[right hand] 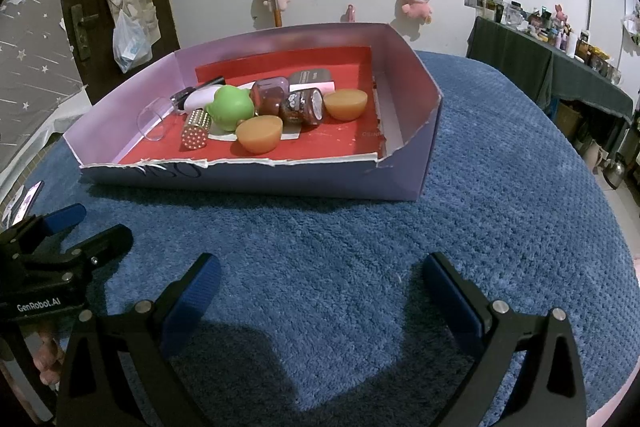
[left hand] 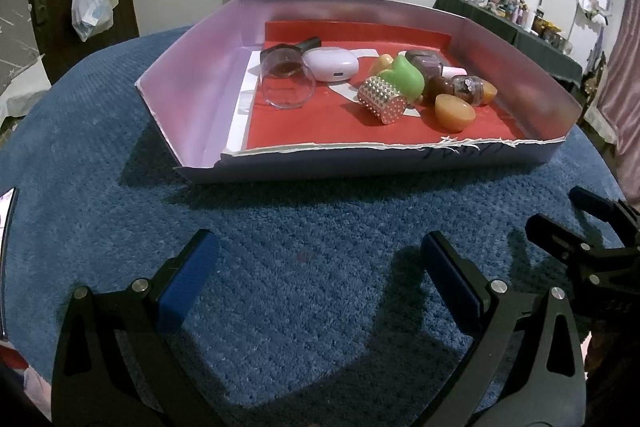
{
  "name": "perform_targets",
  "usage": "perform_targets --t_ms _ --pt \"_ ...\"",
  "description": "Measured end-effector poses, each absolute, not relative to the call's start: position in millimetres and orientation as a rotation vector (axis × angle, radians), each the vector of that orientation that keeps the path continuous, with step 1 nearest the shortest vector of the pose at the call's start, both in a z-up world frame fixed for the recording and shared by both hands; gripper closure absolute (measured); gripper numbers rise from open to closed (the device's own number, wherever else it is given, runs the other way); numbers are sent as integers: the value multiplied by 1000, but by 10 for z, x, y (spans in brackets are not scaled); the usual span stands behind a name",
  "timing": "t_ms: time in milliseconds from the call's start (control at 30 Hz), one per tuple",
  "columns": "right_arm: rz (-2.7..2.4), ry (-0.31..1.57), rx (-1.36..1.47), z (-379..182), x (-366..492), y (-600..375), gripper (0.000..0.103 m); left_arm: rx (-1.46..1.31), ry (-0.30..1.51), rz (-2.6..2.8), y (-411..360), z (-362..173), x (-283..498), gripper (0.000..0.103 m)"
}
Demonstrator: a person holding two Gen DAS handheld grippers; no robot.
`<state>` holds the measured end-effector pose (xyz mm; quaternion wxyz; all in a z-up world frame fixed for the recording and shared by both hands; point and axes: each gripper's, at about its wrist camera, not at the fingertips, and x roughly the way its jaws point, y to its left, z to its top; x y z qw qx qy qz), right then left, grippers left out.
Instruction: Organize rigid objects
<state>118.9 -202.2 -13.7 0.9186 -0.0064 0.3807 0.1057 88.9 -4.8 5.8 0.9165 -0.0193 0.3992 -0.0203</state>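
Observation:
A lilac cardboard box (left hand: 188, 83) (right hand: 408, 99) with a red floor stands on the blue carpet. In it lie a clear glass cup (left hand: 286, 83) (right hand: 152, 125), a lilac earbud case (left hand: 330, 64), a studded silver cylinder (left hand: 380, 99) (right hand: 196, 134), a green toy (left hand: 406, 77) (right hand: 231, 107), two orange halves (left hand: 454, 111) (right hand: 259, 134), and small brown jars (right hand: 302, 105). My left gripper (left hand: 316, 257) is open and empty over the carpet in front of the box. My right gripper (right hand: 318, 277) is open and empty, also in front of the box.
The blue carpet (left hand: 300, 287) covers a round table. A phone (right hand: 28, 201) lies at the left edge. Plush toys hang on the wall behind. A cluttered dark shelf (right hand: 552, 51) stands at the right.

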Motion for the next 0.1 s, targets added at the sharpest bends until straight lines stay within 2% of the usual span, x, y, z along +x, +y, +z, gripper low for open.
perform_targets --t_ms 100 --pt "217 783 -13 -137 1189 -2022 0 -41 822 -39 -45 58 894 0"
